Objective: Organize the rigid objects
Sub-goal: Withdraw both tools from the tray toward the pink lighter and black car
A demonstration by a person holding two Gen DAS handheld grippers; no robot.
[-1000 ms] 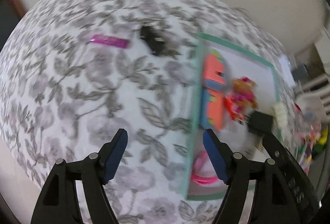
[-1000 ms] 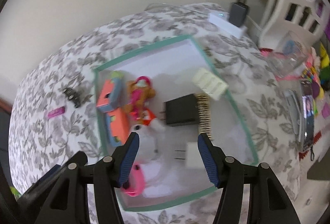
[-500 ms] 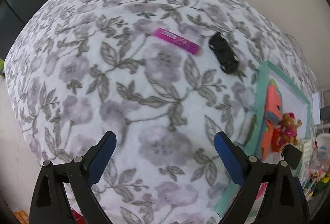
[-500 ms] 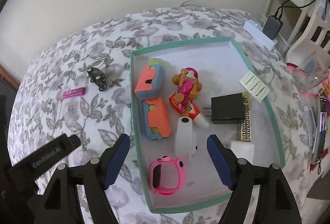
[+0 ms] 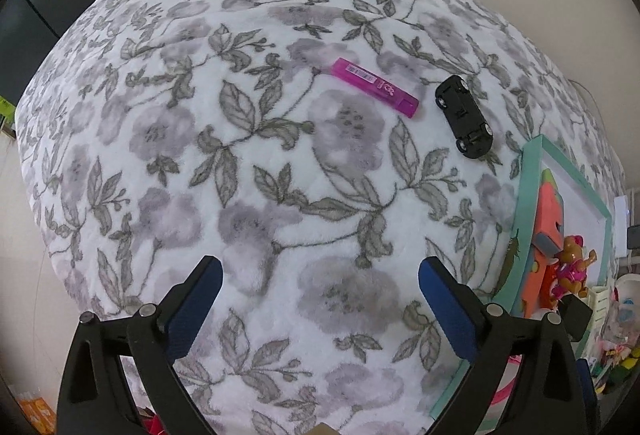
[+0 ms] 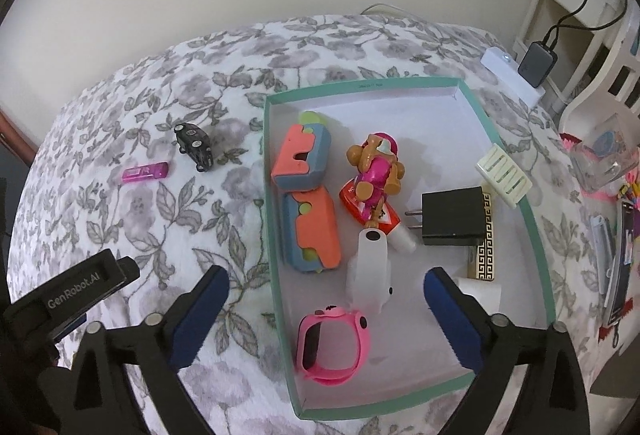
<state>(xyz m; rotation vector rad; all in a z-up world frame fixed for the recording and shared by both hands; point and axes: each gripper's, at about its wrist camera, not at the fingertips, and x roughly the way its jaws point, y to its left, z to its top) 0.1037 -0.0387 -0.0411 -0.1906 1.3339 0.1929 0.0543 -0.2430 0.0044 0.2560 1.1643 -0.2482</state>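
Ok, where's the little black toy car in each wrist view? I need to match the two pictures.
Left wrist view: the black toy car lies upside down on the floral blanket, upper right, far ahead of the open left claw.
Right wrist view: the car sits upper left, well outside the box.
Shared landmark: the magenta stick beside it, and the teal box on the car's other side.

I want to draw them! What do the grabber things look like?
Each hand-held gripper, left and right, has a black plastic frame with small silver bolts and two fingers with ridged blue pads. White lettering reads GenRobot.AI on the left one's body.
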